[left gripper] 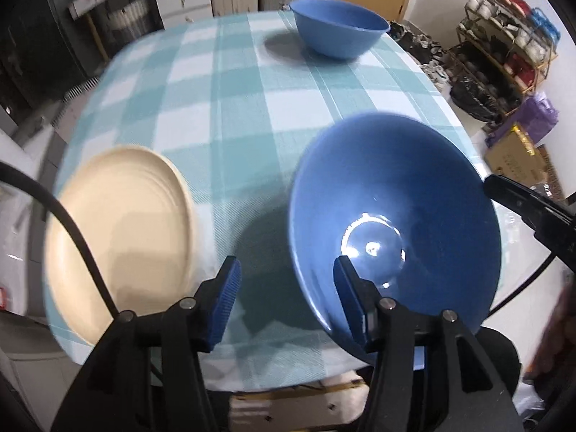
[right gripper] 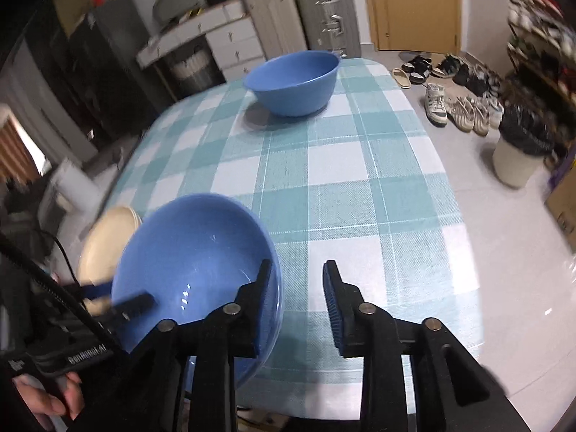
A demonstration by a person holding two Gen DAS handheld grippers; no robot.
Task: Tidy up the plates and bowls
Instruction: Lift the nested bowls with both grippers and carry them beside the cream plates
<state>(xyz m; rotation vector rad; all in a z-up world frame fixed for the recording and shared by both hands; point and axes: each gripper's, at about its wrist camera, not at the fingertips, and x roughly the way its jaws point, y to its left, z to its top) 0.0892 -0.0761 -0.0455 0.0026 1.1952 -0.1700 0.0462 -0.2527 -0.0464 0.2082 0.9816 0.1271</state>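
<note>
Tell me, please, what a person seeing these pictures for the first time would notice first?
The near blue bowl would catch the eye first: it sits at the near edge of the checked table, with each gripper's open jaws straddling its rim on opposite sides. A second blue bowl stands alone at the far end. A cream plate lies to the left of the near bowl.

We are in a lived-in home: a desk (right gripper: 360, 187) under a teal checked cloth, shoes (right gripper: 457, 108) lined up on the tiled floor by a wooden door (right gripper: 417, 3), suitcases (right gripper: 327, 14) against the wall, a white chest of drawers (right gripper: 234, 43), and a crowded shoe rack (left gripper: 504, 43).
</note>
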